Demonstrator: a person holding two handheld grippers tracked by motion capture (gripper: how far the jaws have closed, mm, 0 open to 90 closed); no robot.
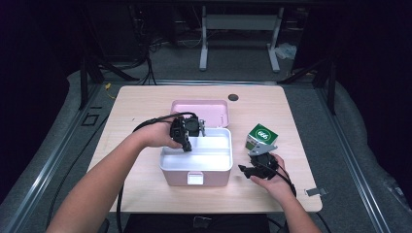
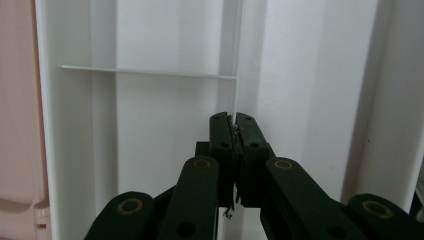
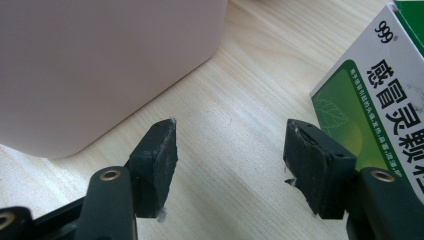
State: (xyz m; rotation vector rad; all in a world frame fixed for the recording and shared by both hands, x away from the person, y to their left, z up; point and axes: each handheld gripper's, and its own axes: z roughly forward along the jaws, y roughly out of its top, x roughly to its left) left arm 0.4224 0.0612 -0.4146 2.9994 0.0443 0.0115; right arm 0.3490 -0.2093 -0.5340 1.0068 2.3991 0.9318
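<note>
A pink box (image 1: 171, 177) with a white inner tray (image 1: 197, 158) stands at the table's middle. My left gripper (image 1: 185, 141) reaches down into the tray at its back left. In the left gripper view that gripper (image 2: 234, 120) is shut on the tray's thin white divider wall (image 2: 239, 60), pinched between the pads. A green and white medicine box (image 1: 261, 136) stands to the right of the pink box. My right gripper (image 1: 250, 166) rests low near the table's front right. In its own view it (image 3: 230, 145) stands open over bare wood, between the pink box (image 3: 100, 65) and the medicine box (image 3: 380, 100).
The pink lid (image 1: 200, 112) lies flat behind the box. A cross partition (image 2: 150, 71) splits the tray further along. A dark round hole (image 1: 233, 97) sits near the wooden table's (image 1: 141, 104) far edge. A small metal piece (image 1: 316, 191) lies at the front right corner.
</note>
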